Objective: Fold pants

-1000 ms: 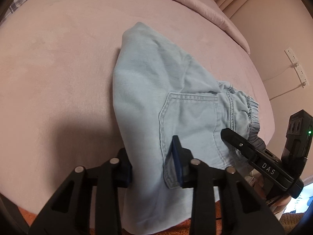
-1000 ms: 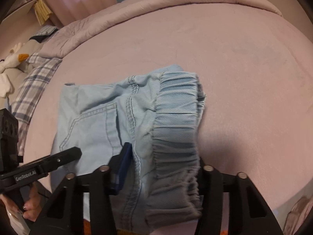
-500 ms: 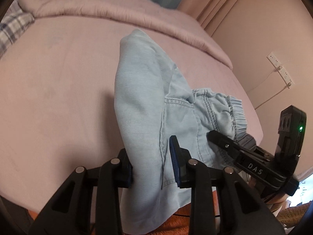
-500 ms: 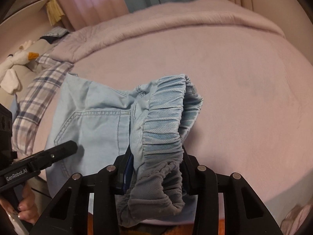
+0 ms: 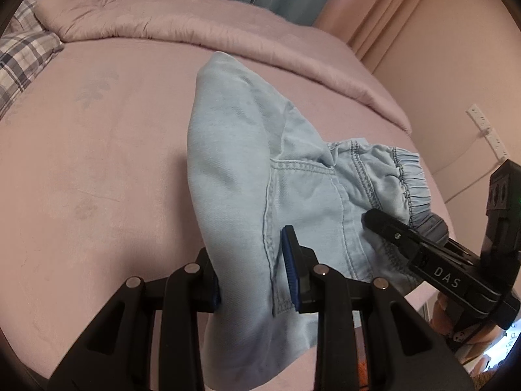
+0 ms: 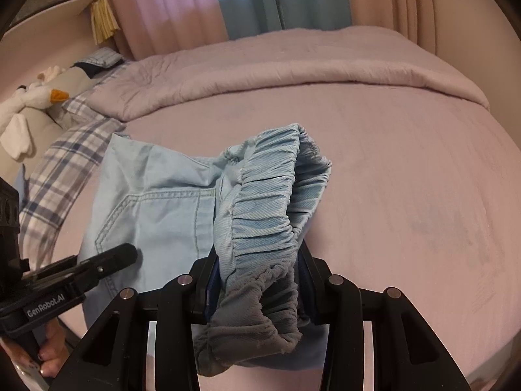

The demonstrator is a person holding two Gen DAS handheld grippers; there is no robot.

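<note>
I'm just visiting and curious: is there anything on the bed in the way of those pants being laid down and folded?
Nothing visible. Both grippers, left and right, already clamp the pants, and the bed beyond them is bare. The plaid pillow and folded blanket lie off at the edges.

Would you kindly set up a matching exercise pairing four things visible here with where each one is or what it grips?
Things:
1. left gripper
2. right gripper
3. goose plush toy
4. power strip

States:
A. on the wall
B. shut on the elastic waistband
C. beside the plaid pillow
D. shut on the light-blue pants near the back pocket

Pairs: 1-D, 2-B, 3-C, 4-A
</note>
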